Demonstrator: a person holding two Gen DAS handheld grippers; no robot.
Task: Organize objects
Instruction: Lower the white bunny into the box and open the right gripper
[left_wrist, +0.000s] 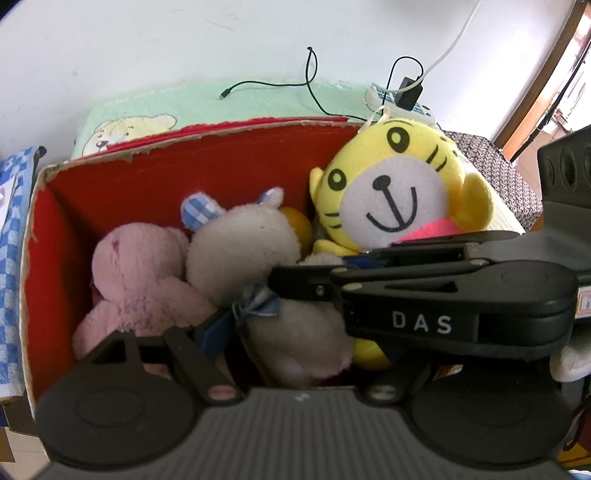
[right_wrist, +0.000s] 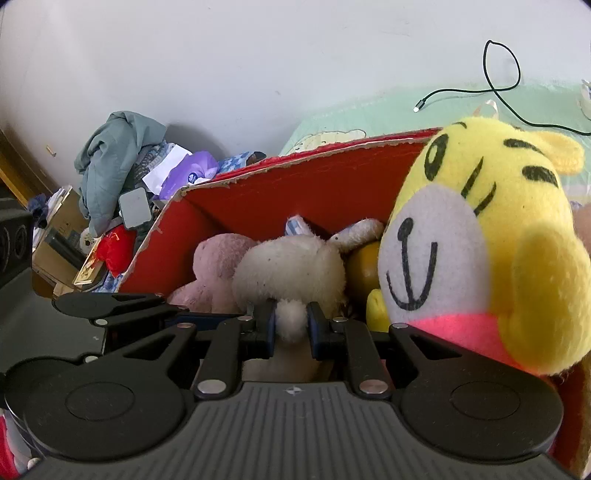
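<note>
In the red box (left_wrist: 110, 192), going left to right, lie a pink plush (left_wrist: 136, 280), a white plush bunny (left_wrist: 243, 251) and, at two o'clock, a yellow tiger plush (left_wrist: 391, 184). The left claw (left_wrist: 295, 332) stands apart around the bunny's body; whether its pads press cannot be told. The right claw (right_wrist: 291, 325) is clamped on a white tuft of the bunny at six o'clock. Behind the box, a black cable (left_wrist: 273, 85) lies on the green bed (left_wrist: 207, 99).
</note>
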